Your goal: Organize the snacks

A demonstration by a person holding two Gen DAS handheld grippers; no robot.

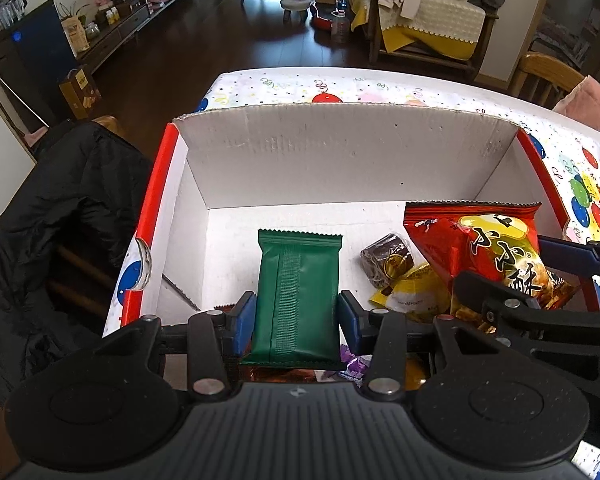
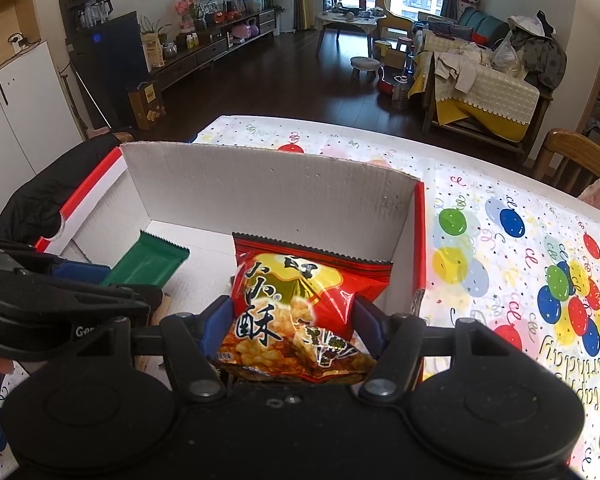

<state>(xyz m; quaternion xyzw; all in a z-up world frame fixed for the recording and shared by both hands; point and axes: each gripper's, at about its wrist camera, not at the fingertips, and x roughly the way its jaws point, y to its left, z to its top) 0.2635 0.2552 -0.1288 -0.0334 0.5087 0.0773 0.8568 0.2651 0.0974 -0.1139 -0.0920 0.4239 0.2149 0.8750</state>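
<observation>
Snack packets sit between the jaws of both tongs, above the open cardboard box (image 1: 340, 152) on the balloon-print tablecloth (image 2: 520, 240); left gripper (image 1: 296, 312) is clamped across the width of the green packet (image 1: 298, 292), blue pads pressing on its two long sides; right gripper (image 2: 292, 324) is closed on the red crisp bag (image 2: 300, 300), pads bearing on its sides near the lower half.

Position: green packet hangs over the left part of the box floor, long axis pointing away from the camera; red crisp bag hangs over the right part, near the red-edged right wall; a small brown wrapped sweet (image 1: 386, 260) and a yellow sachet (image 1: 416, 296) already lie on the box floor between the two.

Handling judgement: green packet looks flat, light, fairly stiff along its crimped back seam; glossy film probably slippery, so a hold across the middle of the width suits it. Red bag is air-puffed, soft, crushable contents; sides dent under the pads; firm squeezing risks breaking the crisps or popping the seal; a hold nearer the crimped top edge would be gentler.

Both packets appear ready for setting down inside the box.
</observation>
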